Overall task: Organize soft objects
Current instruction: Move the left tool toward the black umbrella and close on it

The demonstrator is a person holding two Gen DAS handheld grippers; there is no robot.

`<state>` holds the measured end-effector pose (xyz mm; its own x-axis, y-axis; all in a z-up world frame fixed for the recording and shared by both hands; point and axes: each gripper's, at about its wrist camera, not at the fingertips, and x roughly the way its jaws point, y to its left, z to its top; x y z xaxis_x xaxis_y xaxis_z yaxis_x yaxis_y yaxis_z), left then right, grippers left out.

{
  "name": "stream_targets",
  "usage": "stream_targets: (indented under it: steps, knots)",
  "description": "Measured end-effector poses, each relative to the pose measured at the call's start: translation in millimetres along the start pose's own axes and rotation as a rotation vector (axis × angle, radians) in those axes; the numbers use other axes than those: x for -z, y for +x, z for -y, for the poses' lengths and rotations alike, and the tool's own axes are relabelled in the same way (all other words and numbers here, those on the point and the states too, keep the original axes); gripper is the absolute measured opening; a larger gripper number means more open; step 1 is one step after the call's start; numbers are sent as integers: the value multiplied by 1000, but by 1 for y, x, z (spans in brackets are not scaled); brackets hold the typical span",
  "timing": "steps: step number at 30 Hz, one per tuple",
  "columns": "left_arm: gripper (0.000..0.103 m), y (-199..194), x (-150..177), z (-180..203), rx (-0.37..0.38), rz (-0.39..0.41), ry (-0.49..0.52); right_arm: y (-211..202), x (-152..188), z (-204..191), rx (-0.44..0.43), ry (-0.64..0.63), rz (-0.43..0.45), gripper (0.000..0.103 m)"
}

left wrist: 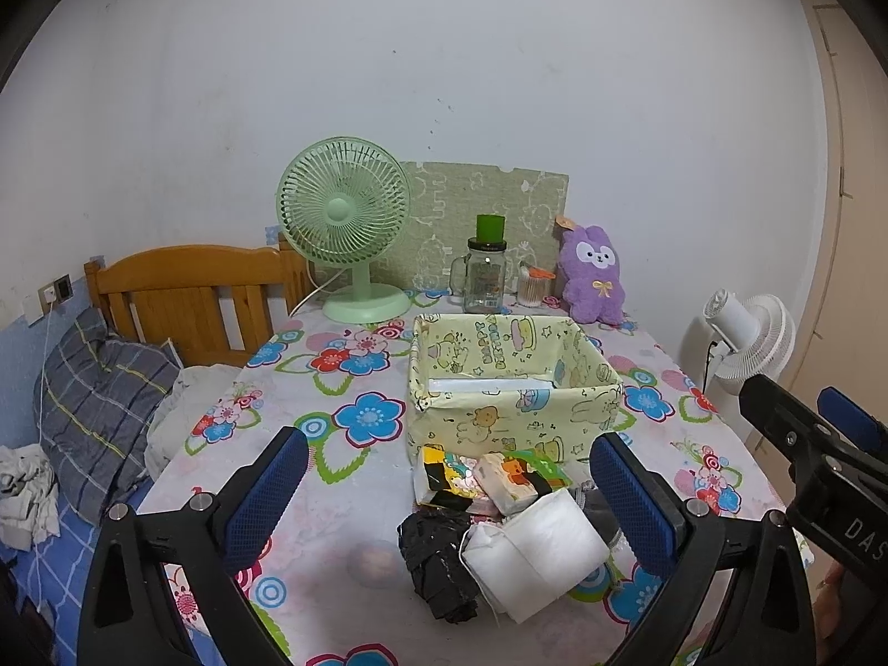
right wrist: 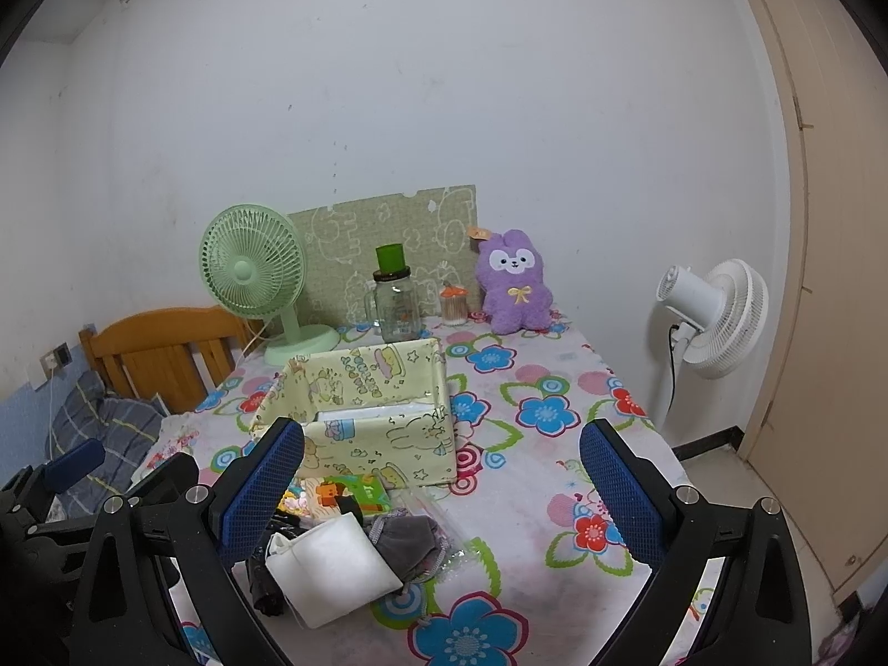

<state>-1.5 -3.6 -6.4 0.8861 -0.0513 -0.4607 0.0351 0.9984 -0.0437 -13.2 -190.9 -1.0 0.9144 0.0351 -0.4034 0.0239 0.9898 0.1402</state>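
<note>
At the desk's (left wrist: 311, 405) back we've got a green fan (left wrist: 347, 227), a glass jar (left wrist: 485, 275) and a purple plush bunny (left wrist: 593, 275), plus a white fan (right wrist: 713, 316) standing on the floor.

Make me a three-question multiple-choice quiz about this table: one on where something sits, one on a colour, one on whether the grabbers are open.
1. Where is the purple plush toy?
A) Inside the yellow fabric box
B) At the table's far edge, by the wall
C) On the bed

2. What colour is the desk fan on the table?
A) Green
B) Red
C) Black

3. How are the two grippers?
A) Both clamped on cloth
B) One open, one shut
C) Both open, holding nothing

Answers: B, it sits upright behind the yellow fabric box; A, pale green throughout; C, left gripper and right gripper spread wide.
</note>
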Motion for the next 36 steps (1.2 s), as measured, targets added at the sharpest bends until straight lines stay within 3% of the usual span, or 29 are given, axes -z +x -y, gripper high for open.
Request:
stream_targets:
  steps: [20,36]
  knots:
    - [91,27,20,9,-1,-64,39,29,22,-8,16,-22,-44,97]
    - [83,52,47,6,9,-152,50,61,51,-19,-18,-23,-146,97]
